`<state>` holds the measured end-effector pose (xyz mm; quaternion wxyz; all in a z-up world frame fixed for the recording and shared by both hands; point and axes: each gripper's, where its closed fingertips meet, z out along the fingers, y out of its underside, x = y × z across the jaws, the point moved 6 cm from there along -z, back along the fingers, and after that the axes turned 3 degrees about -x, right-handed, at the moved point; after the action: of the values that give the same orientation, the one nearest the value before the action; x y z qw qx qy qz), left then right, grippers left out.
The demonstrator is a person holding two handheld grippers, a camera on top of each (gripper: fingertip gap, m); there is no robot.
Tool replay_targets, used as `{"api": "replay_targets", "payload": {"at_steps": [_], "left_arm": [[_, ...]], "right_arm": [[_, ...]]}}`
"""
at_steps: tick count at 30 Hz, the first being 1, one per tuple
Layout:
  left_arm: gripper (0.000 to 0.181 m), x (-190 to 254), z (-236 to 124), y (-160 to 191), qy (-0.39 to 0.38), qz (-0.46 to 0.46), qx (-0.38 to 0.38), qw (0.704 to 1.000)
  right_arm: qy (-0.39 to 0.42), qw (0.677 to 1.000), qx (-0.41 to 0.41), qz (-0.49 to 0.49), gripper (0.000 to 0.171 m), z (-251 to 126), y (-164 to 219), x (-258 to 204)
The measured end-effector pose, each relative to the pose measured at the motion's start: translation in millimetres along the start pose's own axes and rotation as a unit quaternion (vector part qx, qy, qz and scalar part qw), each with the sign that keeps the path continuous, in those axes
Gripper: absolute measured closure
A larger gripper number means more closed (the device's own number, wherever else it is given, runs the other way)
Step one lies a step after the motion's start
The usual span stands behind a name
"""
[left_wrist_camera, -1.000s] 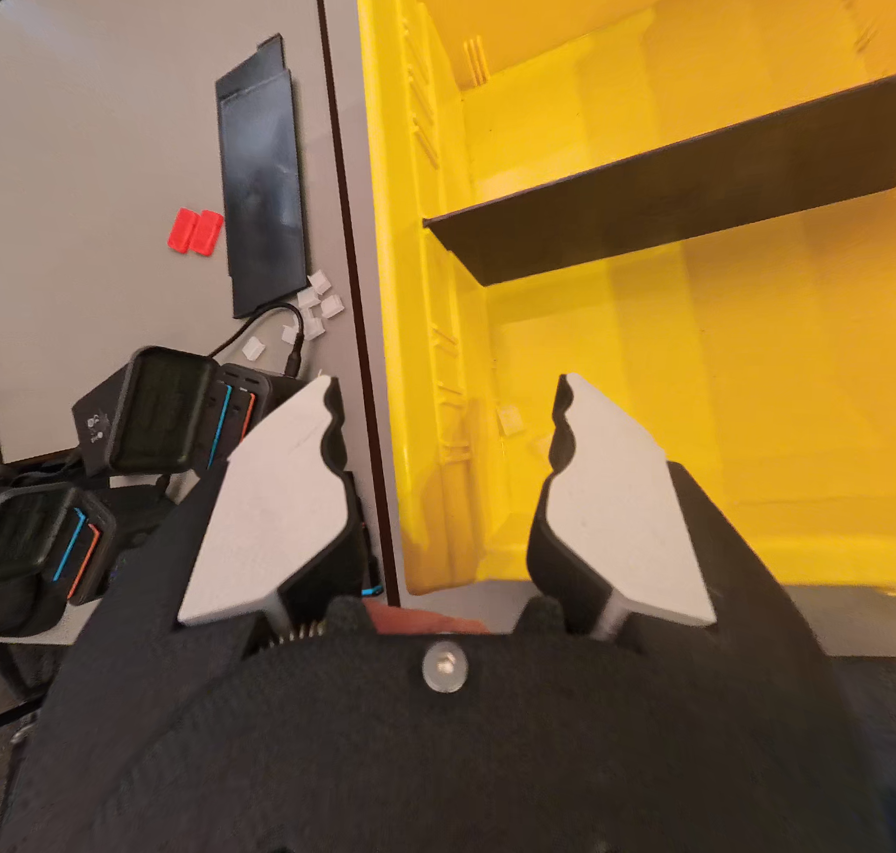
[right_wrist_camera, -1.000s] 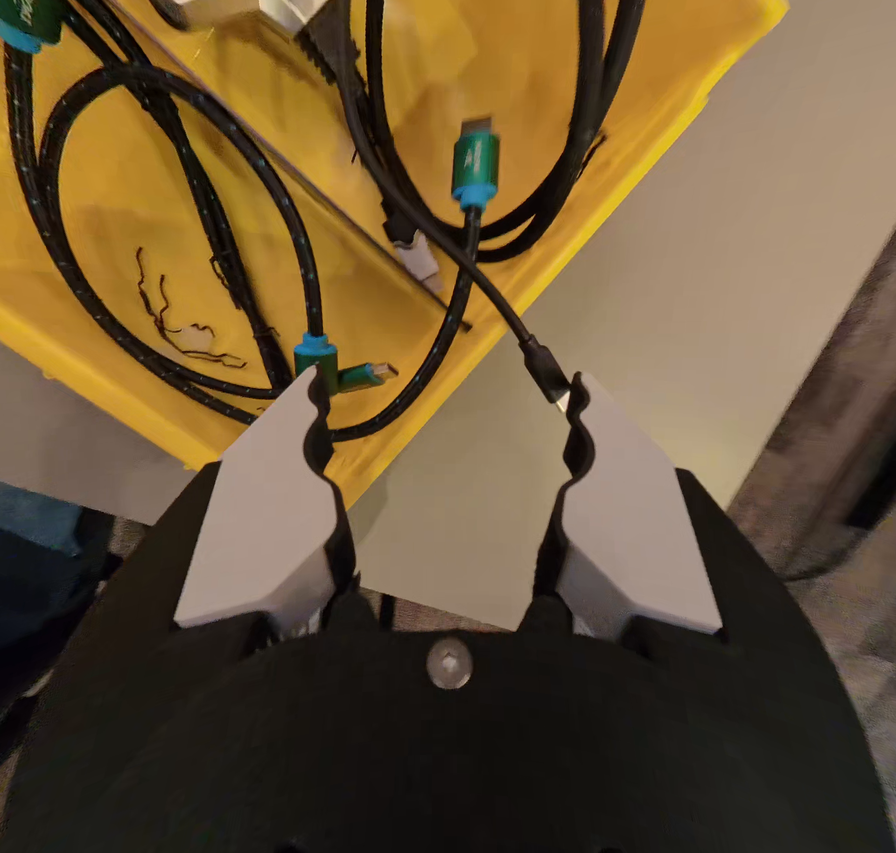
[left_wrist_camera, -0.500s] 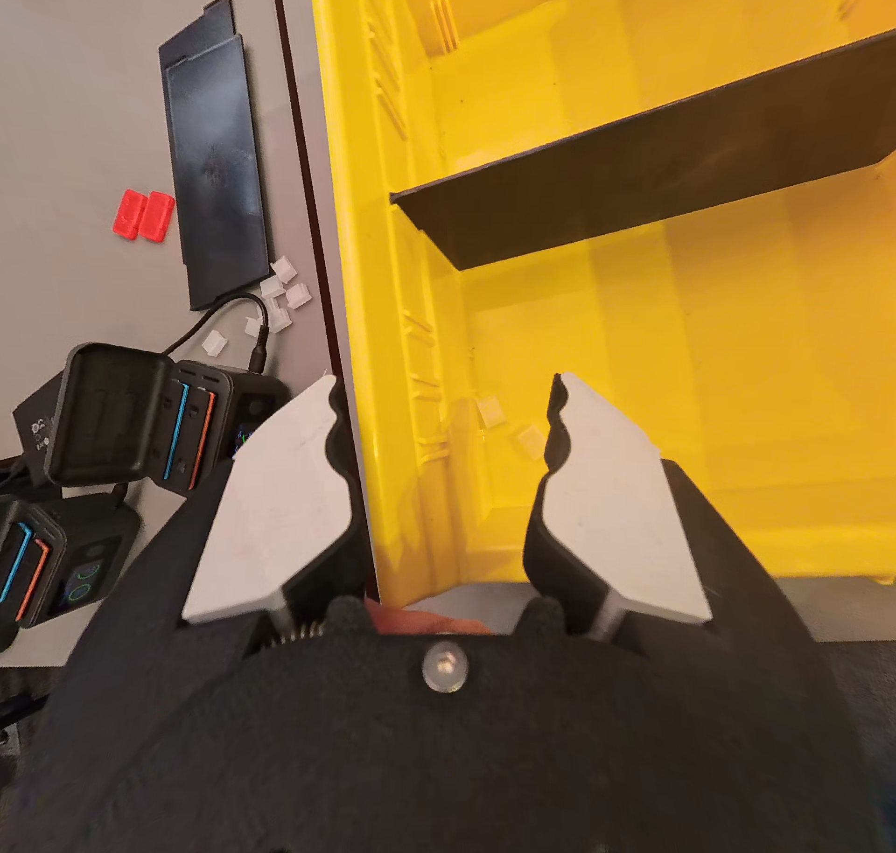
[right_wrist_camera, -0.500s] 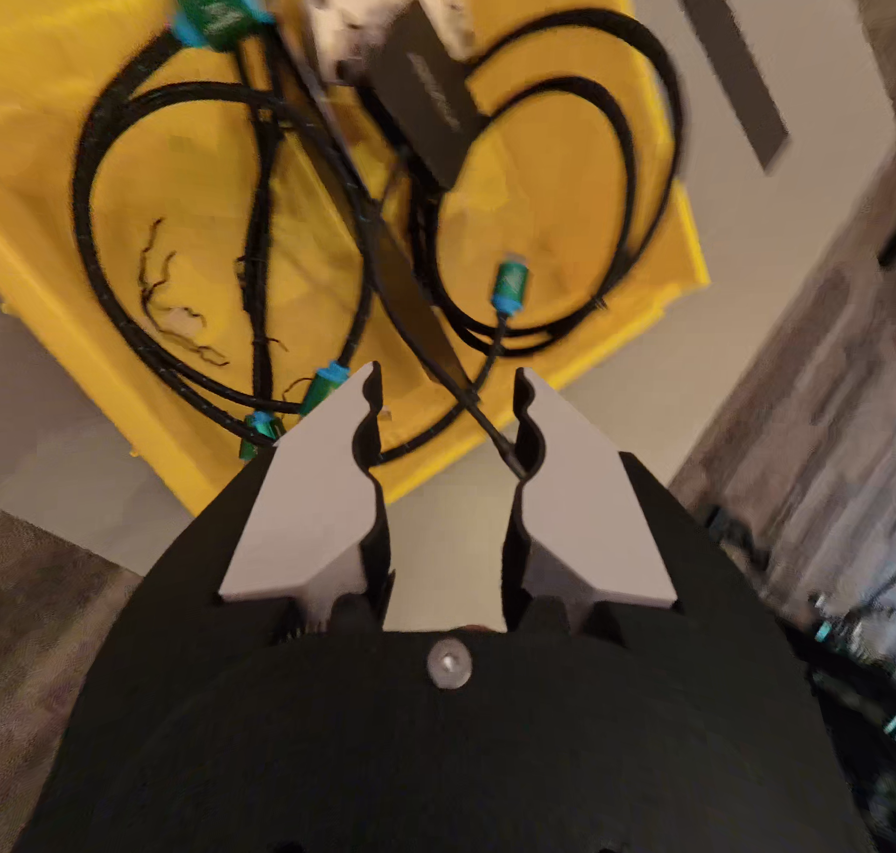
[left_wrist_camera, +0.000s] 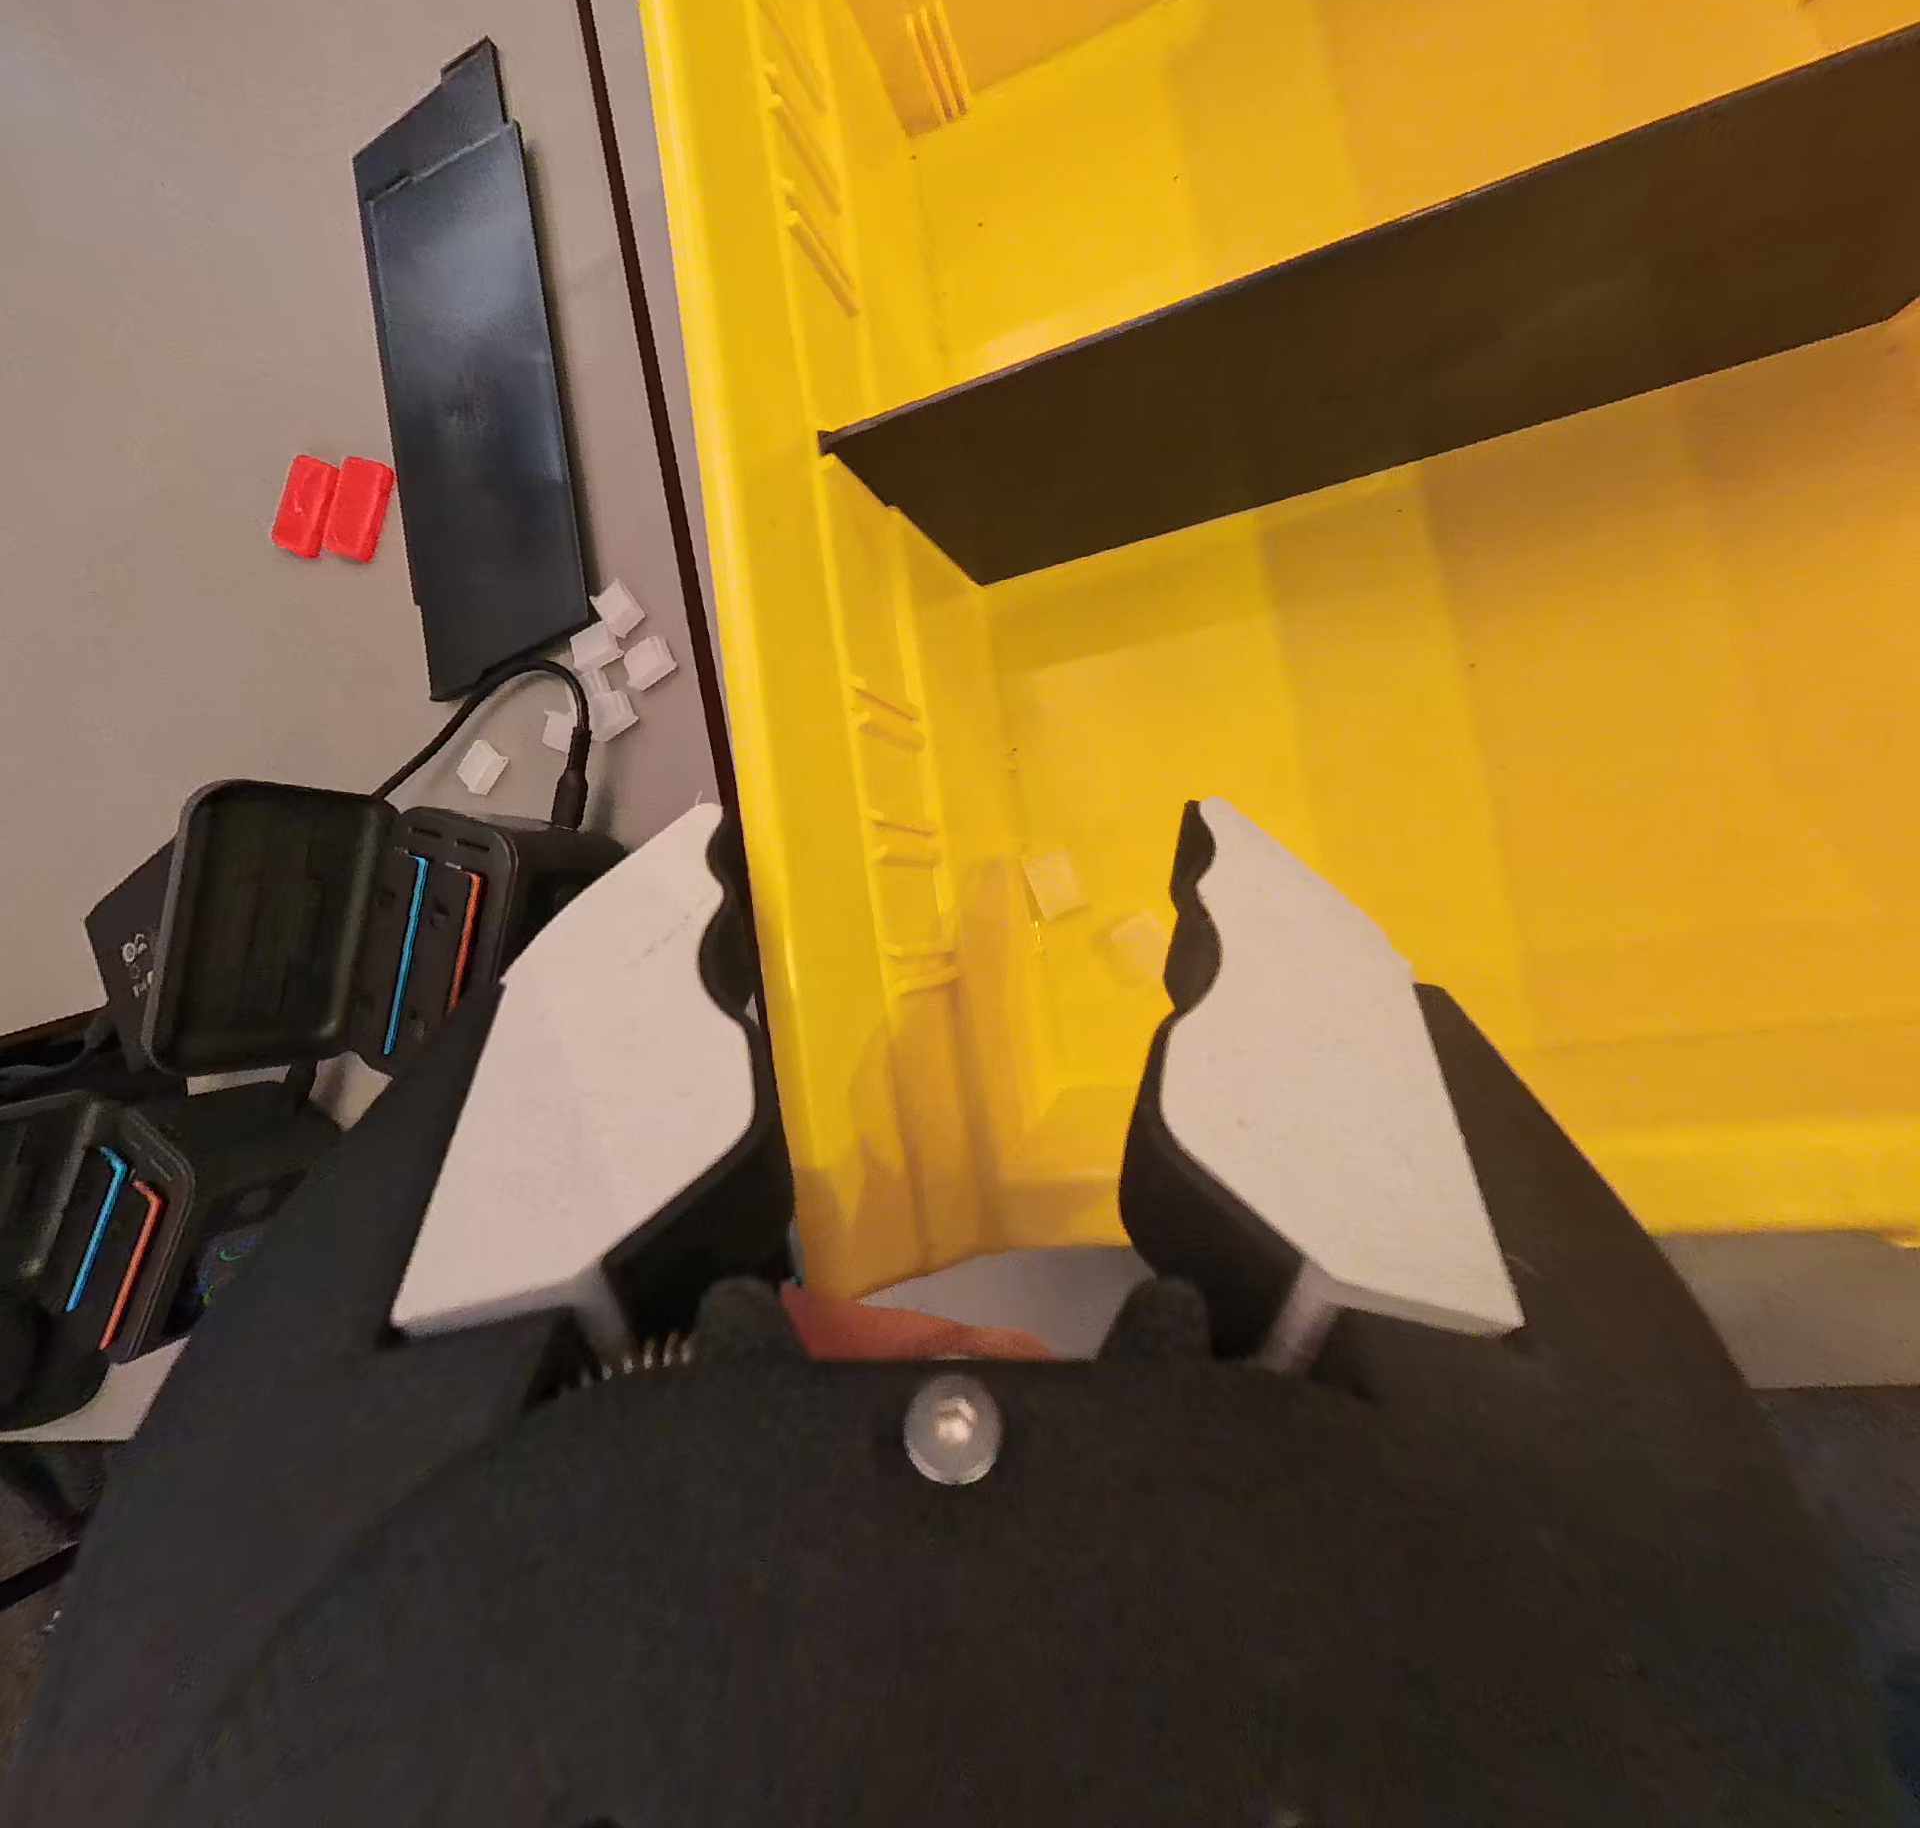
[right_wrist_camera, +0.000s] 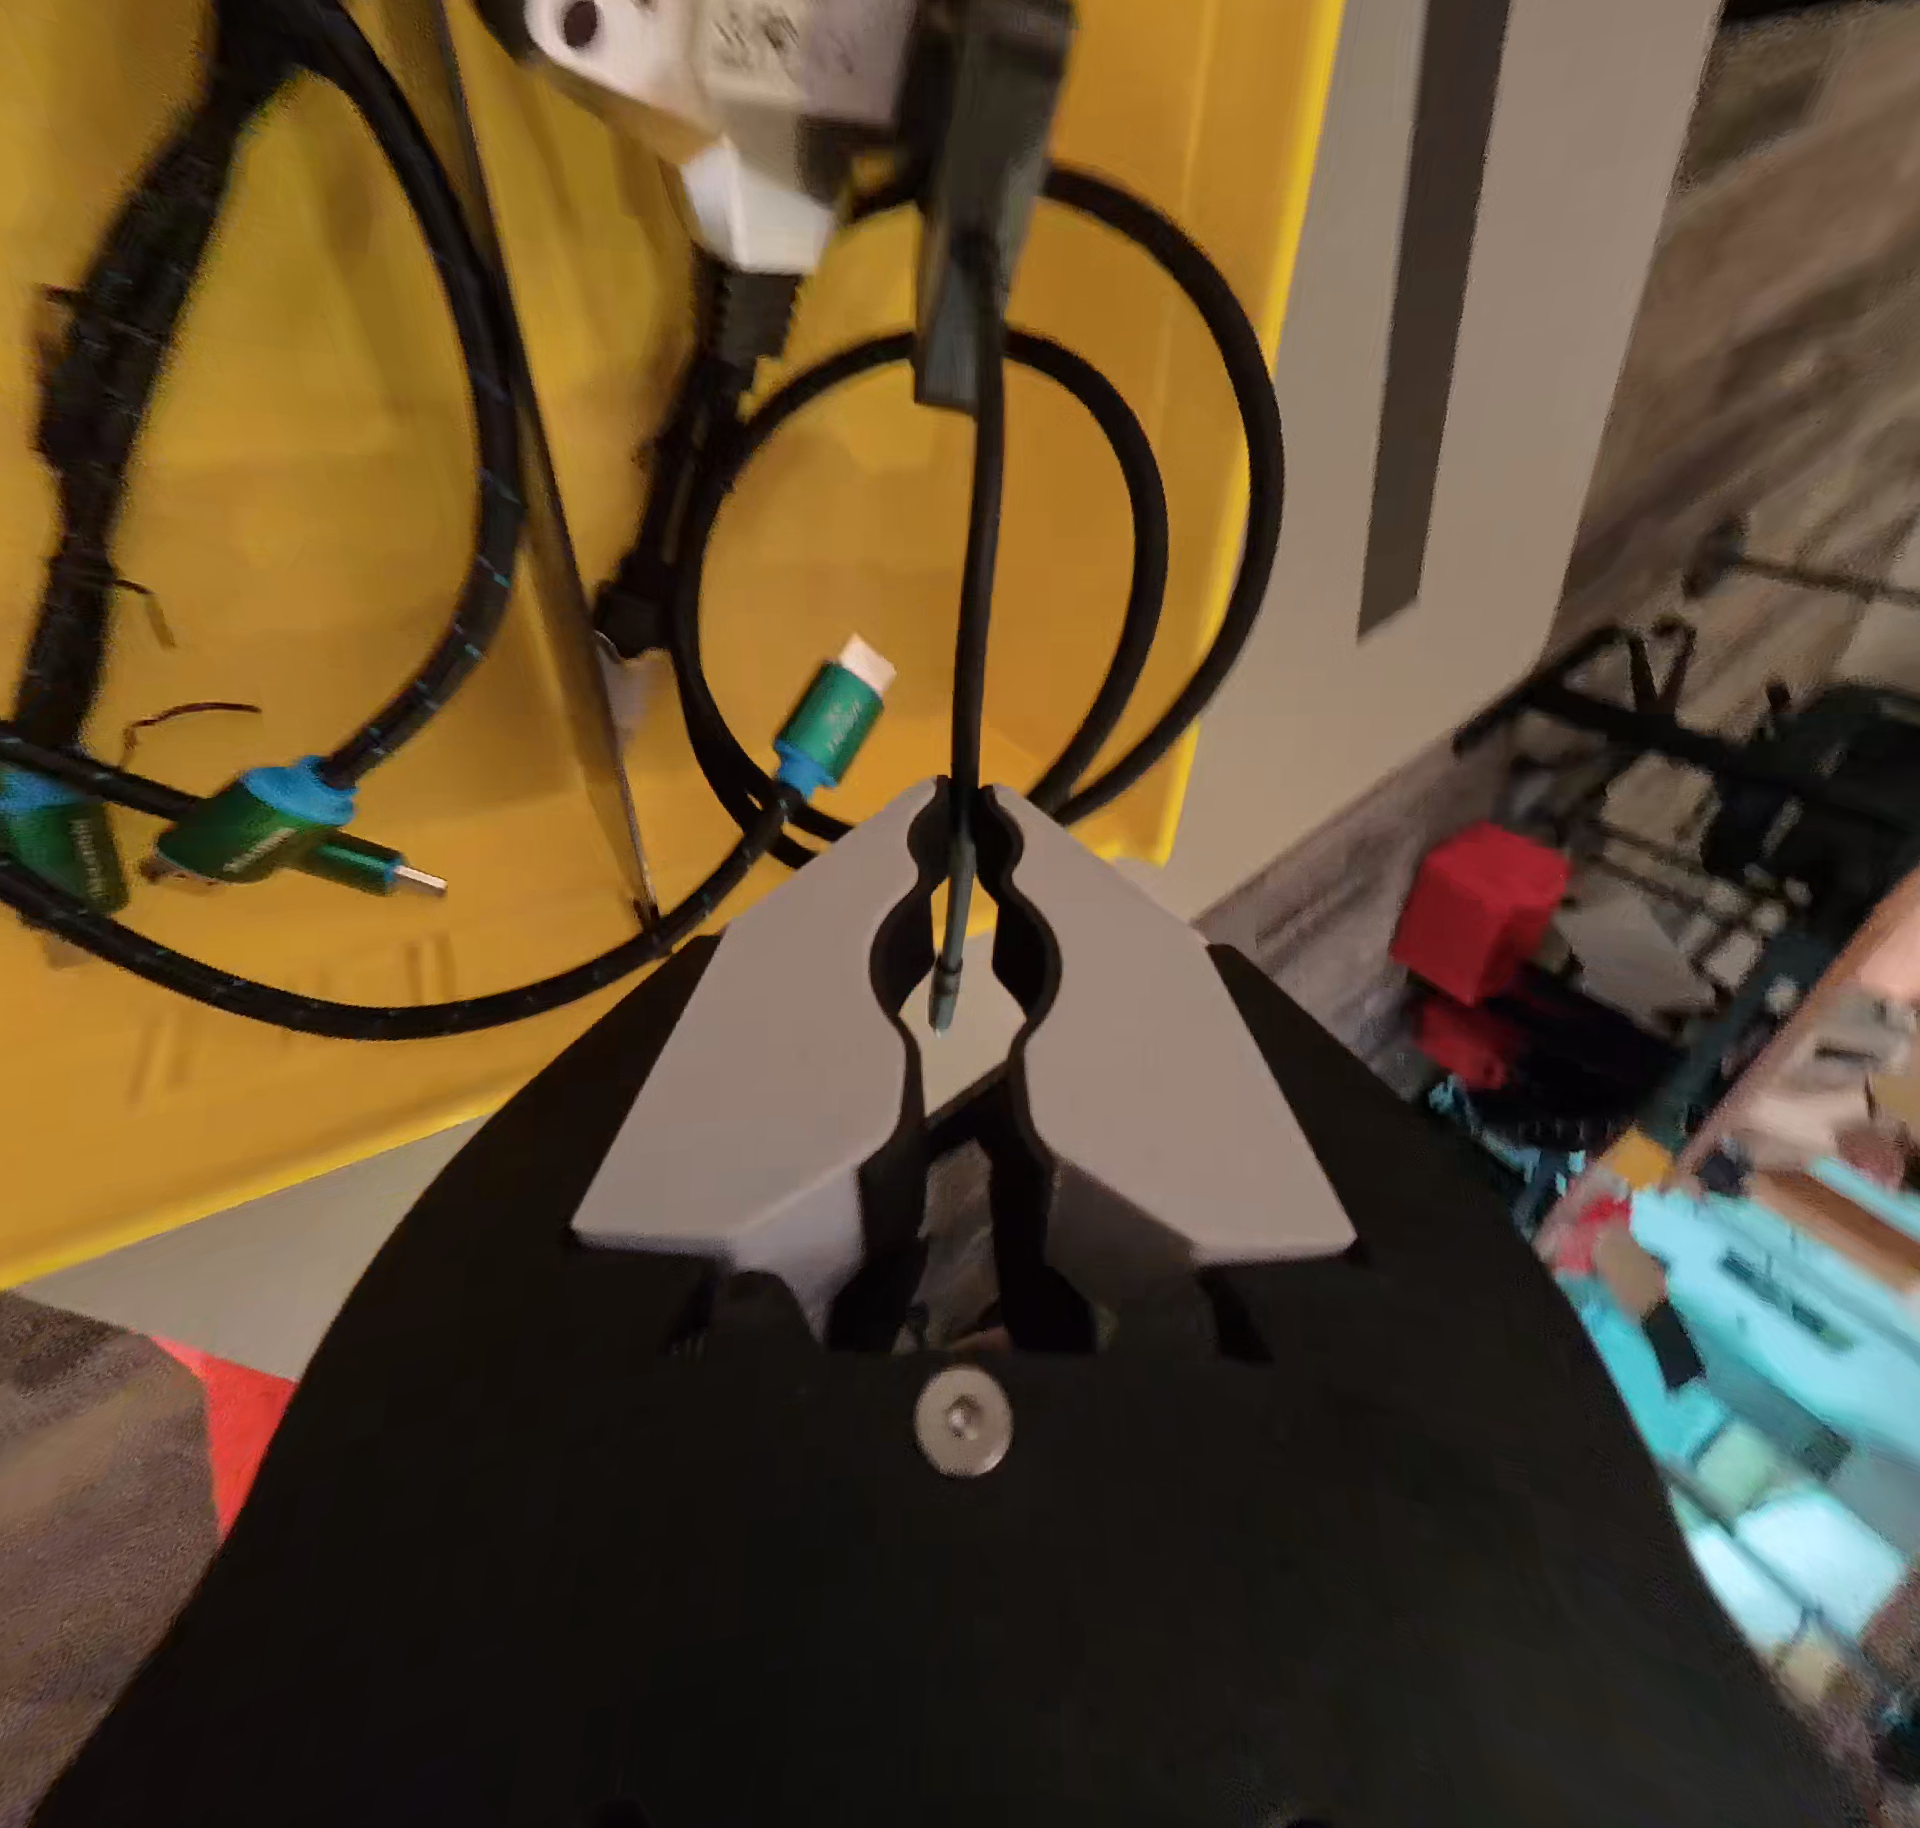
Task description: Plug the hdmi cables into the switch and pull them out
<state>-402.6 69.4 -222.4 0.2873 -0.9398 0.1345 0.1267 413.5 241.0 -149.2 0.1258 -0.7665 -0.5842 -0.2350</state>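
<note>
Yellow bin [left_wrist_camera: 790, 635] below: left tongs [left_wrist_camera: 951, 822] wide astride its wall, right tongs [right_wrist_camera: 961, 791] clamped on thin black cable [right_wrist_camera: 982, 552].

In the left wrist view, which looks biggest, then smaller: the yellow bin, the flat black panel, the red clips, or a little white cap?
1. Yellow bin
2. Flat black panel
3. Red clips, as a pair
4. White cap

The bin also lies nearest the camera.

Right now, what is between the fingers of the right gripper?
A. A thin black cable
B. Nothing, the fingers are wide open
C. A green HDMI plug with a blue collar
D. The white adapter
A: in the right wrist view the right gripper is closed on the thin black cable, while the green HDMI plug lies free in the yellow bin.
</note>
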Motion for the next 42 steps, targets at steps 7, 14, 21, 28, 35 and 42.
{"api": "replay_targets", "payload": {"at_steps": [7, 14, 21, 28, 35, 42], "left_arm": [[0.104, 1, 0, 0, 0.0, 0.006, -0.003, 1.0], [0.104, 1, 0, 1, -0.001, 0.009, -0.004, 1.0], [0.104, 1, 0, 1, -0.002, 0.013, -0.003, 1.0], [0.104, 1, 1, 1, -0.002, 0.014, -0.004, 1.0], [0.106, -2, -2, 1, -0.008, 0.011, -0.001, 1.0], [0.105, -8, -6, 5, -0.012, 0.003, 0.002, 1.0]], "right_arm": [[-0.074, 0.989, -0.093, -0.087, 0.169, 36, -14, 28], [-0.144, 0.978, -0.14, -0.048, 0.169, 65, -23, 43], [-0.214, 0.961, -0.177, -0.005, 0.169, 109, -28, 31], [-0.259, 0.954, -0.148, 0.034, 0.17, 129, -34, 7], [-0.265, 0.956, -0.112, 0.058, 0.13, 87, -34, 19], [-0.191, 0.974, -0.044, 0.111, 0.113, 21, -8, 25]]}}
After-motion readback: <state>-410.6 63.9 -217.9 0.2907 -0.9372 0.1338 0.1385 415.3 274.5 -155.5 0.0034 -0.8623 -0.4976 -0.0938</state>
